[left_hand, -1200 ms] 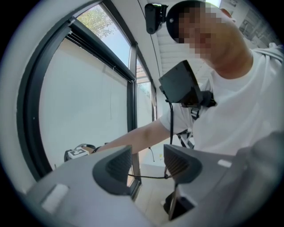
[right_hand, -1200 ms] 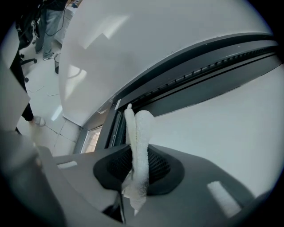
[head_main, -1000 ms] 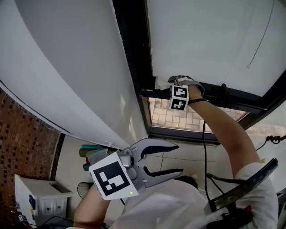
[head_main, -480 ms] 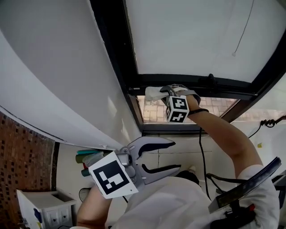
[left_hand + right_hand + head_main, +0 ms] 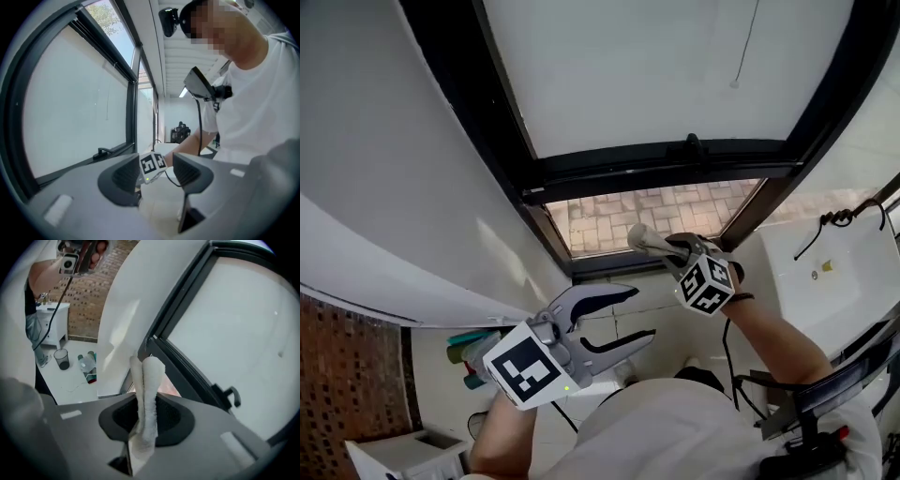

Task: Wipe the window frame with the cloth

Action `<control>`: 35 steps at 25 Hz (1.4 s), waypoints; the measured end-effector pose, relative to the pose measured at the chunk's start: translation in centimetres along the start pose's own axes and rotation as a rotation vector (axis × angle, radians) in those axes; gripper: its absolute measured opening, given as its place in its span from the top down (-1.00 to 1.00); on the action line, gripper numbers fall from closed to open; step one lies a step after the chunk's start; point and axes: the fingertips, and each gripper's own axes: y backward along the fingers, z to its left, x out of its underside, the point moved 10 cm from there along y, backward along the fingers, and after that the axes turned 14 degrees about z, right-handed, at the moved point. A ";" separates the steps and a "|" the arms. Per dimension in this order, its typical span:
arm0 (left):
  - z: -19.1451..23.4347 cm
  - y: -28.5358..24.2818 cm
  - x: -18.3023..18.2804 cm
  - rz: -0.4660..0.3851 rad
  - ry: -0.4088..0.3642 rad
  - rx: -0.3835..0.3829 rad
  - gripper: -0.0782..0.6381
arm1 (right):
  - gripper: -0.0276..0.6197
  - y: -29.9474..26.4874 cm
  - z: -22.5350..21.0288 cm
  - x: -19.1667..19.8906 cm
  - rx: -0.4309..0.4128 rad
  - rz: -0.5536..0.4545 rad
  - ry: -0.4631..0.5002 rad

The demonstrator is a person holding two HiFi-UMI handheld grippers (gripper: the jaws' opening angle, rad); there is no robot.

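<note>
Right gripper [image 5: 664, 246]: jaws clamped on a white cloth [image 5: 148, 389], raised at arm's length toward the window.
Cloth: folded, standing up between the pads, its loose tail hanging below them; its tip [image 5: 639, 237] is below the frame's horizontal bar, in front of the opening. I cannot tell if it touches the frame.
Left gripper [image 5: 634, 316]: jaws apart, nothing between them, held low near the person's chest.
Window frame [image 5: 656, 171]: black, with a black handle [image 5: 694, 147] on the horizontal bar.
Glass [image 5: 647, 66]: pale and milky above the bar; under it, brick paving [image 5: 647, 211] shows outside.
Room: smooth white wall [image 5: 384, 187] left of the window, a brick wall [image 5: 89, 301] further off, a white counter [image 5: 70, 376] with bottles [image 5: 87, 364] and a dark mesh cup [image 5: 61, 358].
Markings: black-and-white square patterns on each gripper's cube [image 5: 707, 284].
</note>
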 end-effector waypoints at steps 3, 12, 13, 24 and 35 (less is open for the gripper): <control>-0.9 -1.6 -0.4 0.031 -0.002 -0.029 0.10 | 0.69 3.4 0.5 5.4 0.014 -0.002 -0.150; -7.4 -9.7 -2.1 0.005 0.062 -0.079 0.10 | 0.69 15.1 3.2 21.1 0.061 -0.078 -0.535; -8.3 -10.6 -2.4 0.002 0.068 -0.090 0.10 | 0.69 16.4 3.1 22.5 0.073 -0.090 -0.541; -17.3 -17.1 -3.6 0.012 0.182 -0.186 0.10 | 0.69 26.8 1.7 30.3 0.083 -0.268 -0.586; -18.9 -19.2 -6.5 0.036 0.095 -0.146 0.10 | 0.69 30.1 1.6 32.8 0.136 -0.308 -0.608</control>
